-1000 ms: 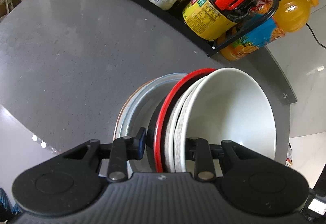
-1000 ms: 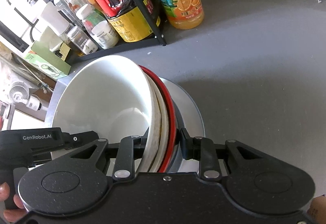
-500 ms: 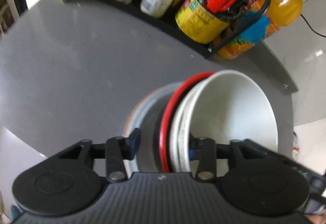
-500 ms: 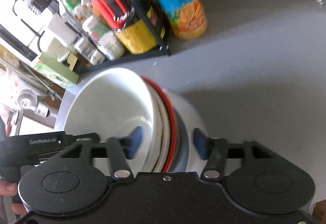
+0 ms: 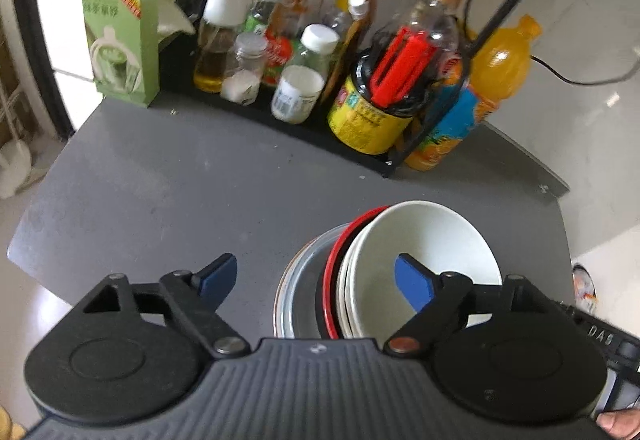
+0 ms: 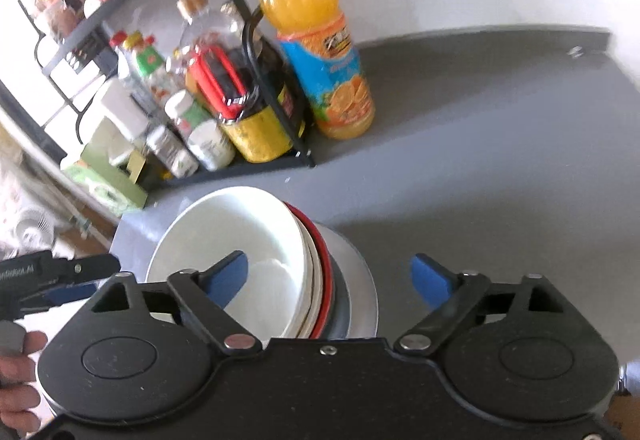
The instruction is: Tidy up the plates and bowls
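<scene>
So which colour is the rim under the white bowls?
Red rim, clearest in the left wrist view.

Nested bowls (image 5: pixel 424 252) sit on countertop (image 5: pixel 180 180) (rack (image 5: pixel 304 128) behind).

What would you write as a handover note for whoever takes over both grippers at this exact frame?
Left gripper: open, holding nothing, its blue pads spread either side of the stack's rims.
Right gripper: open, holding nothing, likewise straddling the stack.
Stack: white bowl on top, nested in a second white dish, then the red-rimmed bowl, all on the grey plate, resting on the grey table in front of the condiment rack and beside the orange juice bottle.
Done: dishes nested in one pile, sitting free on the table.
Left: apparently only pulling both grippers clear; no loose dishes are in view.
</scene>
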A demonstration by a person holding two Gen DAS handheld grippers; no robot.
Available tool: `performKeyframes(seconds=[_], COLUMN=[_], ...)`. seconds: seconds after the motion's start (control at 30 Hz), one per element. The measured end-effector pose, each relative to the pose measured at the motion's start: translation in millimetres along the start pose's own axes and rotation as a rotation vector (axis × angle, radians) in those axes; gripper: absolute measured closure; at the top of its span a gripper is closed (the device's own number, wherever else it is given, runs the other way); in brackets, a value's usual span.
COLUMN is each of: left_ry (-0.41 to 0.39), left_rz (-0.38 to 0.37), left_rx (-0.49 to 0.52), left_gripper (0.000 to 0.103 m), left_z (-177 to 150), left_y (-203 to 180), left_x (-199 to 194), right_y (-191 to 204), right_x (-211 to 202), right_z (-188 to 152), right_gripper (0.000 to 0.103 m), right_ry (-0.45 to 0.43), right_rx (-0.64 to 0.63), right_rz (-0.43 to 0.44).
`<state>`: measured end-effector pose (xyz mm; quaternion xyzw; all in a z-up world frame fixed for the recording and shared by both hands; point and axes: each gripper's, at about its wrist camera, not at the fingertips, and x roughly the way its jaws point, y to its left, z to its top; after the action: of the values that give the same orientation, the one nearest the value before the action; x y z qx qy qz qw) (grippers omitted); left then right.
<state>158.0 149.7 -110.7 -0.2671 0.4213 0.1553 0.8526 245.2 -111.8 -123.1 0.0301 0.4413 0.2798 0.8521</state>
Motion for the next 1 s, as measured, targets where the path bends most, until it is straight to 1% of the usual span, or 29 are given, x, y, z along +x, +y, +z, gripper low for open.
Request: performKeyframes(seconds=[0.07, 0.13, 0.17, 0.2, 0.3, 0.4, 0.47, 0.53, 0.63, 0.83, 1.0], left_ry=[-0.010, -0.016, -0.016, -0.014, -0.027, -0.033, -0.045, -0.051, -0.041, -0.060, -0.094], left_rz=[0.012, -0.018, -0.034, -0.043, -0.075, -0.128, -0.122, -0.137, -0.150, -0.171, -0.196], left_rx=[0.070, 0.127, 0.151, 0.171, 0.254, 0.308, 0.361, 0.403, 0.444, 0.486, 0.521], left_gripper=[0.014, 0.012, 0.011, 0.008, 0.004, 0.002, 0.001, 0.001, 0.001, 0.001, 0.001], left_z=[-3, -6, -7, -9, -13, -17, -20, -22, -26, -34, -43], left_y=[-2, 0, 3, 6, 16, 28, 33, 38, 43, 53, 60], left_x=[-6, -16, -23, -28, -51, -73, -86, -98, -111, -137, -160], right_y=[7, 15, 20, 25, 42, 61, 71, 79, 91, 114, 120], right_x=[-12, -27, -34, -42, -67, -93, -107, -121, -138, -167, -184], right_z=[-9, -21, -28, -36, -62, -87, -101, -114, -129, -145, -157], right_gripper=[0.011, 0.005, 0.004, 0.003, 0.001, 0.000, 0.000, 0.000, 0.000, 0.000, 0.000], right_ry=[-0.037, -0.079, -0.101, -0.120, -0.177, -0.232, -0.255, -0.269, -0.280, -0.316, -0.324], right_rx=[0.020, 0.034, 0.043, 0.059, 0.112, 0.141, 0.159, 0.190, 0.194, 0.179, 0.195], right_rz=[-0.040, -0.070, -0.094, -0.118, -0.153, -0.205, -0.239, -0.254, -0.287, -0.339, -0.343])
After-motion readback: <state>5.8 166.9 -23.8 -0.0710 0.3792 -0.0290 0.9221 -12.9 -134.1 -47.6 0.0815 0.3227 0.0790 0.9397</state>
